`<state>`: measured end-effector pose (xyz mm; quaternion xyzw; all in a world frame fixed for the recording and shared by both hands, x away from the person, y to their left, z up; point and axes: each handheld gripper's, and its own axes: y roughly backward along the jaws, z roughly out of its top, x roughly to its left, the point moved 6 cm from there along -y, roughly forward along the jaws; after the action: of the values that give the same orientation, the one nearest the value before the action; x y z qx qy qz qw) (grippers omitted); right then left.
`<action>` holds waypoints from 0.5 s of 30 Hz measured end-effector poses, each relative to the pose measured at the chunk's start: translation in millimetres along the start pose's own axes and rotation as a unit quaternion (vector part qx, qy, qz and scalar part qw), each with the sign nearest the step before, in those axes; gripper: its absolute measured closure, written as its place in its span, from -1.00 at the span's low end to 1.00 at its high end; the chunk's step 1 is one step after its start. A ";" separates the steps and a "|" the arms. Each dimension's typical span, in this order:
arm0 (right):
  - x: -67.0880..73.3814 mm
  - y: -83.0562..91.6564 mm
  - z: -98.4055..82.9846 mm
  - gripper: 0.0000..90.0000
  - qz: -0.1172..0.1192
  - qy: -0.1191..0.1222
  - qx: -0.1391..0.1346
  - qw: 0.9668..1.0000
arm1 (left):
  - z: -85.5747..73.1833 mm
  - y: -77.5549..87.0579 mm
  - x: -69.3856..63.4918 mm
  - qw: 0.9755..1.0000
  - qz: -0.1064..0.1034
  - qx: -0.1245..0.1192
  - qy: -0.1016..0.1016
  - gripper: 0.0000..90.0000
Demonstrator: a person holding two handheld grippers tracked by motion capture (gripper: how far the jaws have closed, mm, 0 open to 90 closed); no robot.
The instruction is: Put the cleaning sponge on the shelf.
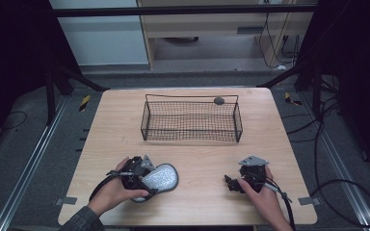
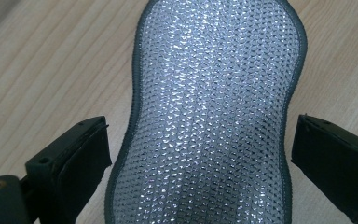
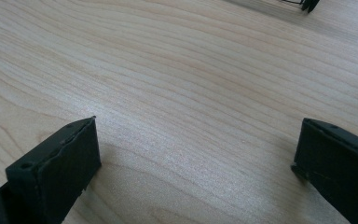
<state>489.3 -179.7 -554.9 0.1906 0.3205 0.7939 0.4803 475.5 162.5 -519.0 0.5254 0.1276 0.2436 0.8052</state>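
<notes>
A silver mesh scrubbing pad (image 2: 214, 116) with grey edging lies flat on the bench (image 1: 197, 154) at seven o'clock.

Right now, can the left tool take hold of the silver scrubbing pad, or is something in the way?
Probably yes. The left tool is open, with one jaw on each side of the scrubbing pad, which lies flat on the table. Nothing sits between the jaws and the pad's edges.
</notes>
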 end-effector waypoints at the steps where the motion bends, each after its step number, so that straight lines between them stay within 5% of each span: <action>1: 0.0 0.0 0.0 -0.99 0.000 0.000 0.000 1.000 | 0.6 -2.5 -0.4 1.000 0.000 0.004 -0.002 -0.92; 15: 0.3 0.4 0.0 -0.99 0.001 0.001 0.002 1.000 | 3.8 -16.0 1.1 1.000 -0.007 0.023 -0.004 -0.97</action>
<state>488.9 -179.6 -554.7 0.1914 0.3225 0.7938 0.4788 482.4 154.9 -531.9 0.5436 0.1336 0.2329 0.7952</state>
